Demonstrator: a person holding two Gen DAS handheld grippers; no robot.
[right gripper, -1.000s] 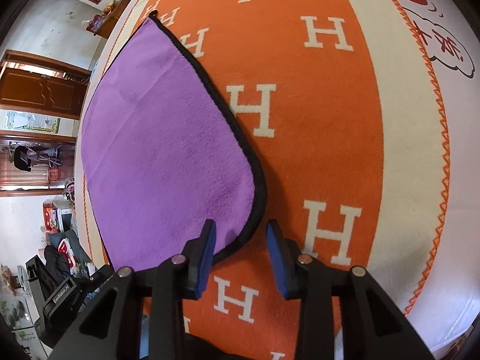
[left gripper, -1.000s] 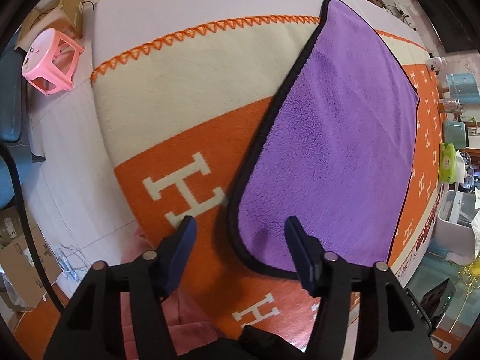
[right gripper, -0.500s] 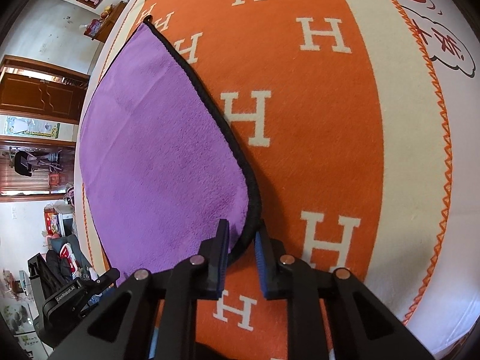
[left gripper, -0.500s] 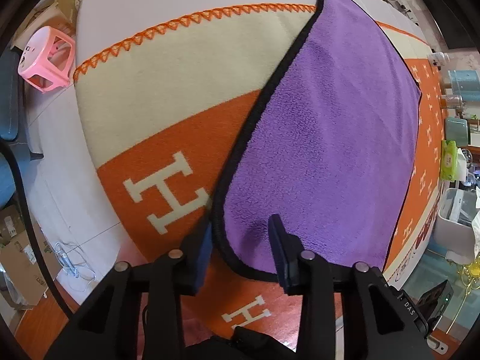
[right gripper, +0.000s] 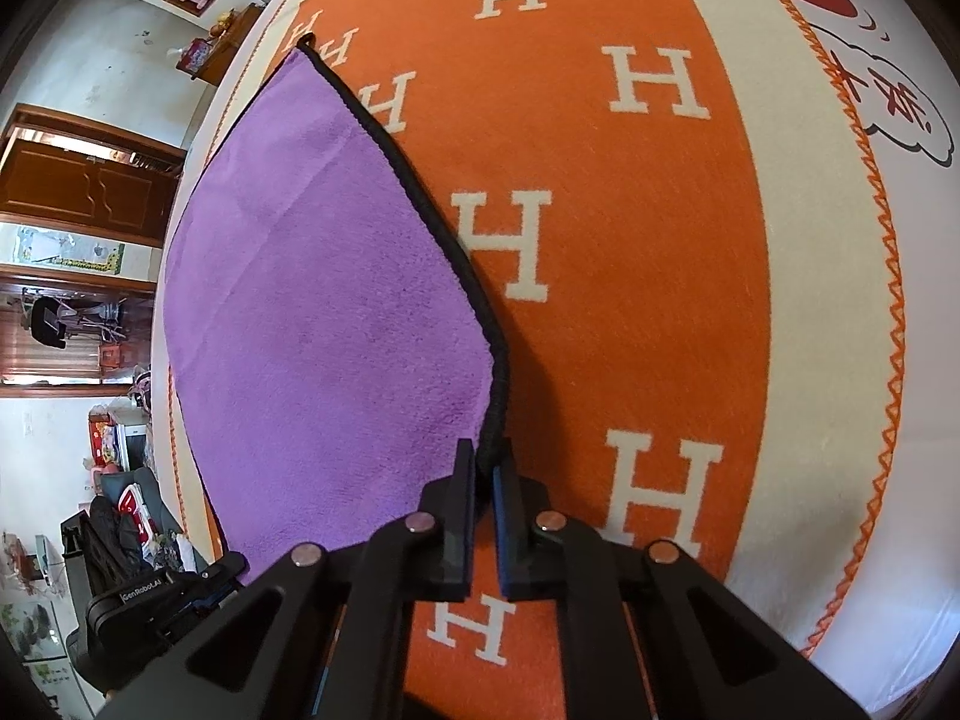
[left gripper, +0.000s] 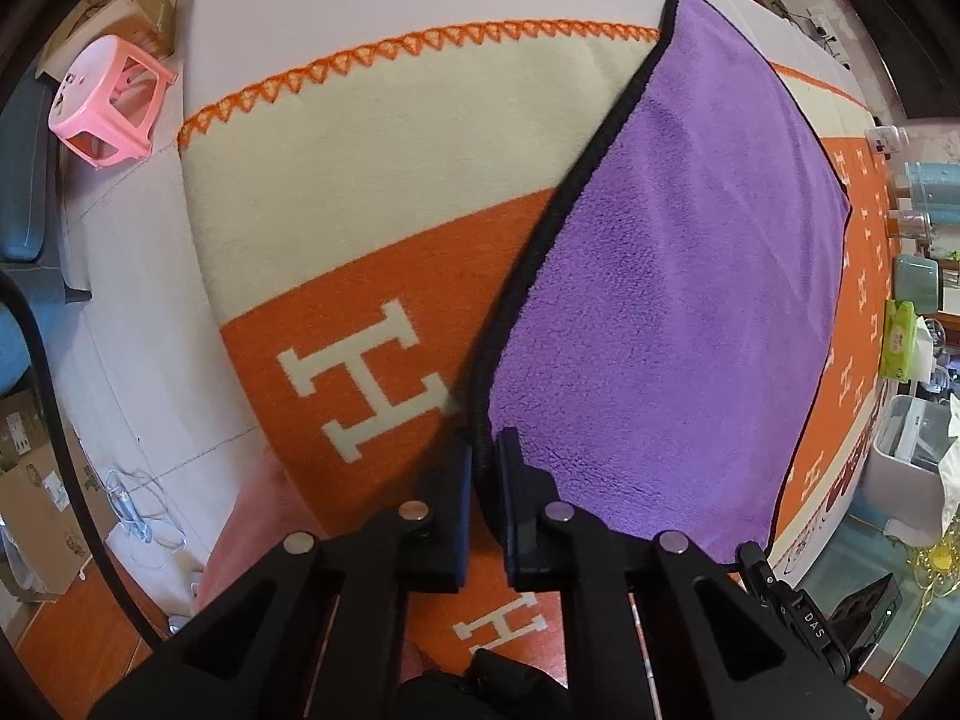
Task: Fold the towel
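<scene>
A purple towel point(left gripper: 672, 300) with a black hem lies spread on an orange and cream blanket point(left gripper: 384, 192) printed with white H letters. My left gripper point(left gripper: 483, 459) is shut on the towel's near left corner, the black hem pinched between its fingers. In the right wrist view the same towel point(right gripper: 324, 312) lies to the left, and my right gripper point(right gripper: 485, 462) is shut on its near right corner. Both corners sit at blanket level. The towel's far corners rest flat.
A pink plastic stool point(left gripper: 111, 105) and cardboard boxes point(left gripper: 36, 468) stand on the floor to the left. A green tissue pack point(left gripper: 898, 341) and white bin point(left gripper: 912, 444) sit right of the blanket point(right gripper: 660, 300). Wooden cabinets point(right gripper: 84, 180) are at far left.
Both grippers moved forward onto the towel's near corners and closed from open to shut on the black hem. The towel's near edge has bunched slightly at each grip.
</scene>
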